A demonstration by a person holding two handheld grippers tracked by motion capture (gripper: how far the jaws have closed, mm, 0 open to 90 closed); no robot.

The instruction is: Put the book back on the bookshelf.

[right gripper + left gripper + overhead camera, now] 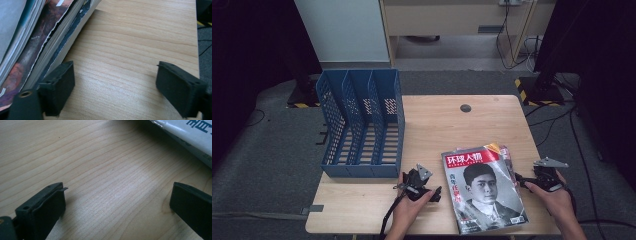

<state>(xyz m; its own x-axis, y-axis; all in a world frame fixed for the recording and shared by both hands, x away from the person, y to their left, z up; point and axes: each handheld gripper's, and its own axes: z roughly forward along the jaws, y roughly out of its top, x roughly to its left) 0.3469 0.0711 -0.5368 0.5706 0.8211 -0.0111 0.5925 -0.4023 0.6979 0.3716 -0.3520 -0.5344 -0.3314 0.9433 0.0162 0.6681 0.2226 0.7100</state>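
High view: magazine stack (484, 192) lies lower right on the tabletop (442, 125) — both tools, left tool (424, 187) and right tool (532, 181), gape wide, empty; slide one jaw under the stack's edge before squeezing.

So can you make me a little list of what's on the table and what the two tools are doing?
table: light wood
magazines: small stack lying flat near the front right, a portrait on the top cover
file rack: blue, three slots, standing at the table's back left
left tool: open, nothing between its jaws, low over bare wood just left of the stack
right tool: open, at the stack's right edge, one jaw close beside the page edges, touching or not I cannot tell
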